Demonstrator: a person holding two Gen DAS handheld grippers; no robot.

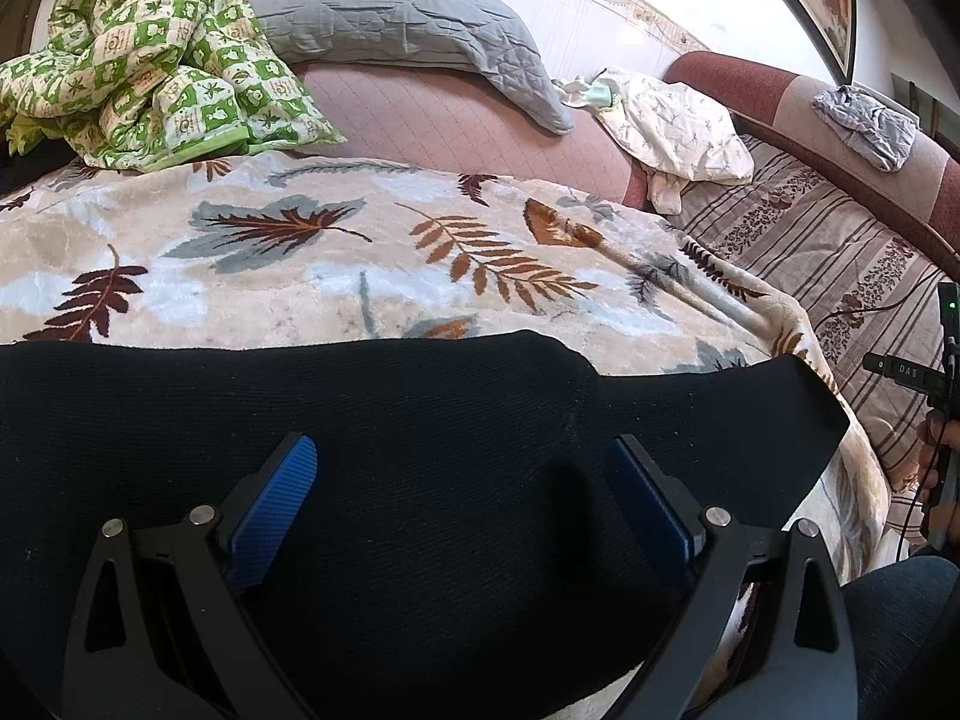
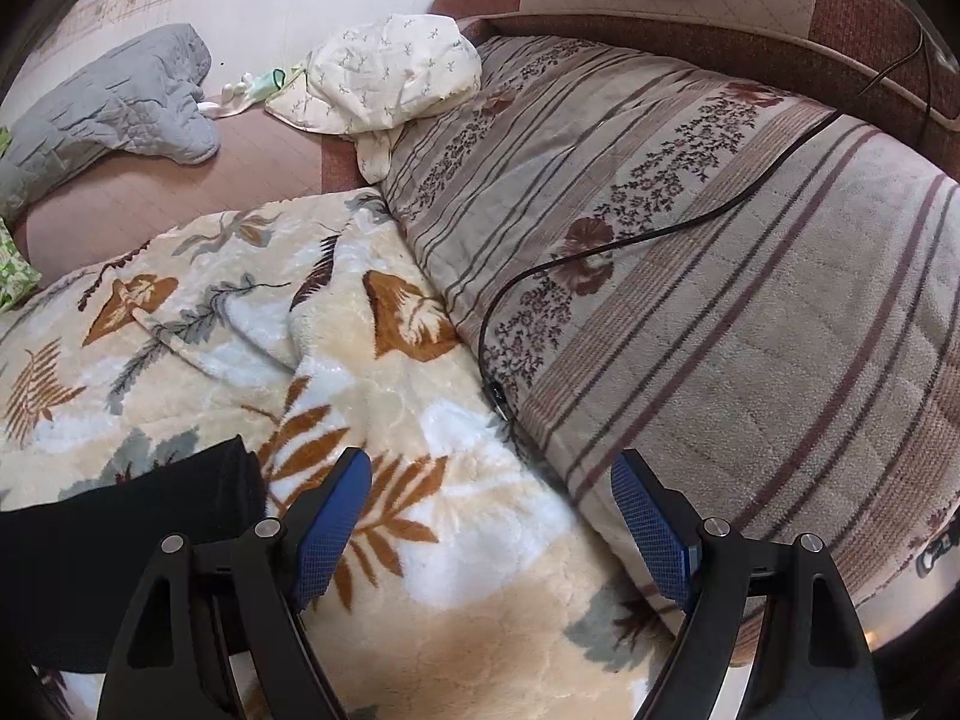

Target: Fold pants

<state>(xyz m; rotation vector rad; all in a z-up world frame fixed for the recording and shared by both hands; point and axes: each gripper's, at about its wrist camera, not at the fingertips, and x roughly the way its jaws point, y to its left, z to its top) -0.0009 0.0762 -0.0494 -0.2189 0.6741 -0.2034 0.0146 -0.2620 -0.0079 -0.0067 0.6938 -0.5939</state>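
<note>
Black pants (image 1: 420, 450) fill the space between and under my left gripper (image 1: 465, 492), whose blue-padded fingers (image 1: 276, 498) stand wide apart, holding nothing; whether they touch the cloth I cannot tell. Ahead of those fingers the pants end in a folded edge on the leaf-print blanket (image 1: 360, 252). My right gripper (image 2: 492, 510) is also spread wide and bare, over the same blanket (image 2: 468, 540), with one corner of the pants (image 2: 120, 540) just beyond its left finger. Past its right finger lies a striped floral cushion (image 2: 750, 300) crossed by a black cable (image 2: 600, 246). Farther ahead I see a grey quilted pillow (image 1: 408, 18) and a green patterned quilt (image 1: 156, 54).
</note>
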